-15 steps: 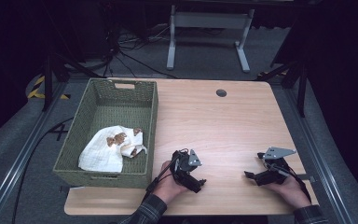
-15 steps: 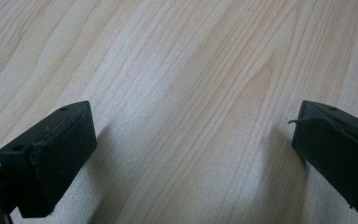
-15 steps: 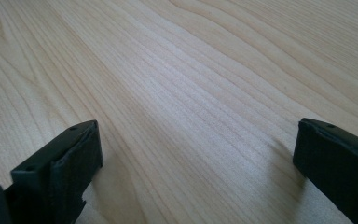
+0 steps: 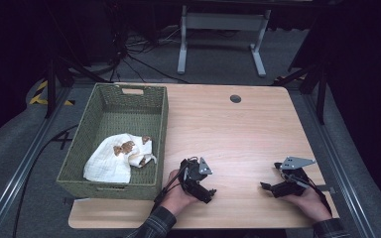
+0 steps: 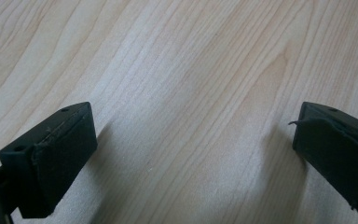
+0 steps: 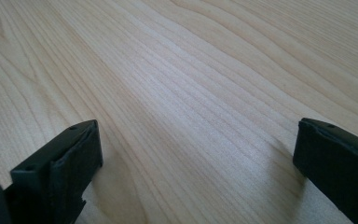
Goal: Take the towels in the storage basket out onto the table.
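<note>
A green woven basket (image 4: 158, 130) stands on the left part of the wooden table (image 4: 238, 134). Inside it lies a crumpled white cloth with brown patches (image 4: 117, 157). My left gripper (image 4: 202, 187) rests low over the table's front edge, just right of the basket, held by a hand in a plaid sleeve. My right gripper (image 4: 270, 186) sits near the front right corner. In the left gripper view the left gripper (image 5: 193, 154) stands open with bare wood between its jaws. In the right gripper view the right gripper (image 6: 196, 158) is likewise open over bare wood.
A round cable hole (image 4: 235, 98) lies near the table's far edge. Beyond the table stand a grey metal frame (image 4: 222, 29) and loose cables (image 4: 129, 54) on the dark floor. Metal rails (image 4: 25, 163) run along the table's left side.
</note>
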Available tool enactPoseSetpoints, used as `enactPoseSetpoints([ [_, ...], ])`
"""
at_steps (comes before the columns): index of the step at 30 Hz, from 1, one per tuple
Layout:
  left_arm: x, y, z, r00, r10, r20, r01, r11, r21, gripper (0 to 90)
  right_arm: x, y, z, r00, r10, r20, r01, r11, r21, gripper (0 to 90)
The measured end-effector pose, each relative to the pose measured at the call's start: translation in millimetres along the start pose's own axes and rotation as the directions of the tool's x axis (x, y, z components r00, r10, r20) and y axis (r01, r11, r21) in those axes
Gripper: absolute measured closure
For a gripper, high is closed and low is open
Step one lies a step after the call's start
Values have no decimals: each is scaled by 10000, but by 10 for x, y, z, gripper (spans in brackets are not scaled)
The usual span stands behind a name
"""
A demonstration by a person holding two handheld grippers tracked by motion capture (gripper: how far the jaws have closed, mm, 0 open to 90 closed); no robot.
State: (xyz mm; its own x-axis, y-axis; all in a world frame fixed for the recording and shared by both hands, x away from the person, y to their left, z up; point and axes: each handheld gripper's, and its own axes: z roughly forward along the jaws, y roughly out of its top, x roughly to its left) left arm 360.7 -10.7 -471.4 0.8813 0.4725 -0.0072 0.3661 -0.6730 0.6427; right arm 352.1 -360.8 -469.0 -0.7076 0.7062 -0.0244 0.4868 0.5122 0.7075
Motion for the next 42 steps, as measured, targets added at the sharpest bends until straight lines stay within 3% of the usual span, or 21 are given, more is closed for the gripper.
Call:
enactPoseSetpoints([
  [7, 4, -8, -39, 9993, -370, -31, 369, 9993, -110, 2, -1, 0, 0, 10000, 0, -4, 0, 10000, -4, 15],
  [11, 2, 0, -64, 9997, -264, -13, 264, 9996, 62, 3, -1, 0, 0, 10000, 4, -6, -4, 10000, -4, 15],
  [19, 16, 35, -130, 9993, -362, -6, 361, 9991, -212, 5, -1, 0, 0, 10000, 3, -5, -3, 10000, -4, 15],
  [42, 75, 104, -282, 9941, -816, 717, 872, 9931, -781, 9, -1, 0, -2, 10000, -2, -11, 2, 10000, 11, 15],
])
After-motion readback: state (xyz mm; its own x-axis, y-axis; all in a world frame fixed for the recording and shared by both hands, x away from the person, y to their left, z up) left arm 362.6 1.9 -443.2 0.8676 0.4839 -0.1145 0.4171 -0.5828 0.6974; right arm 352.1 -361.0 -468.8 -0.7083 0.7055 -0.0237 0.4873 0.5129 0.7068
